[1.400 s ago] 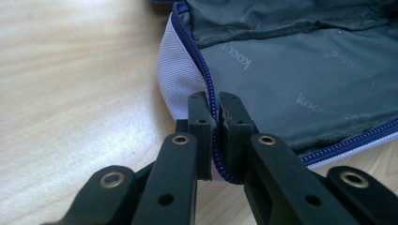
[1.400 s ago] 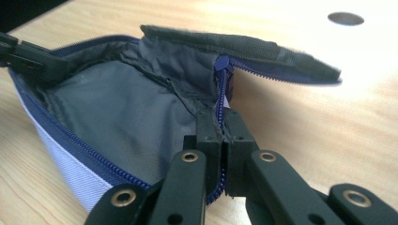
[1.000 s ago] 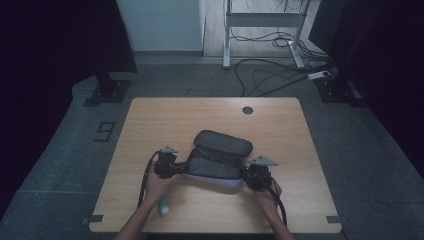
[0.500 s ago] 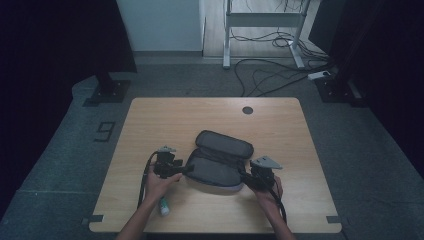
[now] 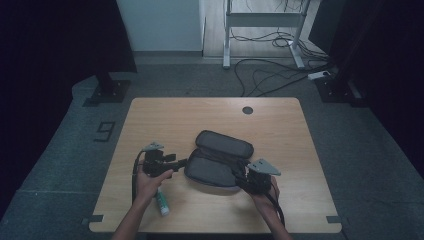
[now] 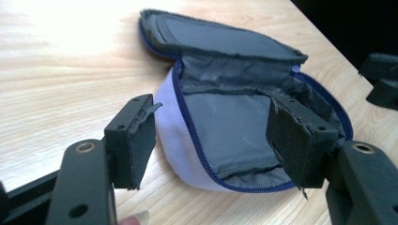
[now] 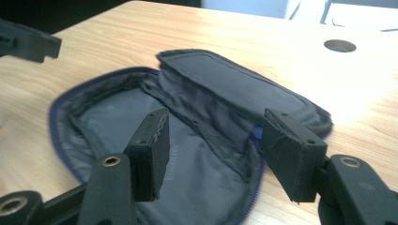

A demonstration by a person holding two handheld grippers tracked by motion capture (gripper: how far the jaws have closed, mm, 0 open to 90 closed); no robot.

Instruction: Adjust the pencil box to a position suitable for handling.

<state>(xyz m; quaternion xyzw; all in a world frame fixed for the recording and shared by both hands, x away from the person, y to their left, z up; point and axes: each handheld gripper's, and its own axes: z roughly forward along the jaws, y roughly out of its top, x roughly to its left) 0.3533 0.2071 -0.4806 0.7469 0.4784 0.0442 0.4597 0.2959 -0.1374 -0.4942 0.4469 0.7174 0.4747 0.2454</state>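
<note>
The person's forearms run off the bottom edge of the high view. A small tube (image 5: 162,202) lies on the table (image 5: 210,115) partly under the left hand (image 5: 148,181); its label is too small to read. In the right gripper view the pouch (image 7: 197,154) is cut off at the bottom edge, and faint printing on its lining is illegible.

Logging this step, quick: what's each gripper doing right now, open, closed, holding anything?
Left gripper: open, jaws straddling the pouch rim, holding nothing.
Right gripper: open over the pouch's far end, holding nothing.
</note>
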